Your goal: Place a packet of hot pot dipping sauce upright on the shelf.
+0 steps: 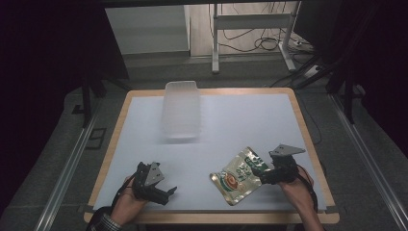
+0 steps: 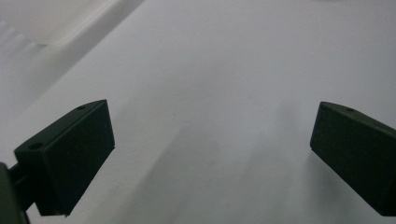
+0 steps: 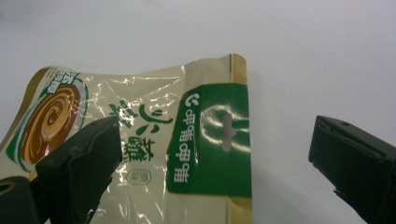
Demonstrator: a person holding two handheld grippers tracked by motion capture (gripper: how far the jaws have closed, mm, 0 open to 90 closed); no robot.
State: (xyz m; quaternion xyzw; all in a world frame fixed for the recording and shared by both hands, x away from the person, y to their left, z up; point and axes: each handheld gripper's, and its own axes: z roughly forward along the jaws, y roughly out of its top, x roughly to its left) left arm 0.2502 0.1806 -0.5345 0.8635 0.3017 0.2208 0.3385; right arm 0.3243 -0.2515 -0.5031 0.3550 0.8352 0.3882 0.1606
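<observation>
- The right gripper (image 1: 263, 174) has its jaws wide apart. One jaw is over the printed face of the snack pouch (image 3: 154, 154), and the other jaw is out past the pouch's green top edge, over bare white. Nothing is pinched yet.
- I think the jaws are set like that so they can close on the green top strip (image 3: 215, 140), the flat sealed part with the little hang hole. That part is thin and easy to nip.
- The pouch lies flat on the tabletop (image 1: 240, 120), with its green end just under the right gripper and its brown swirl picture pointing away from it.
- The left gripper (image 1: 163, 192) sits well apart from the pouch, on the far side from the right gripper. Its jaws are wide apart too, with only white tabletop between them. It looks like it is waiting, low over the tabletop.
- A clear plastic box (image 1: 182, 109) stands farther back than the pouch, toward the far edge of the tabletop. It looks empty. My guess is the pouch is meant to go in there.
- The pouch is shiny and slippery, so a weak pinch may let it slide.
</observation>
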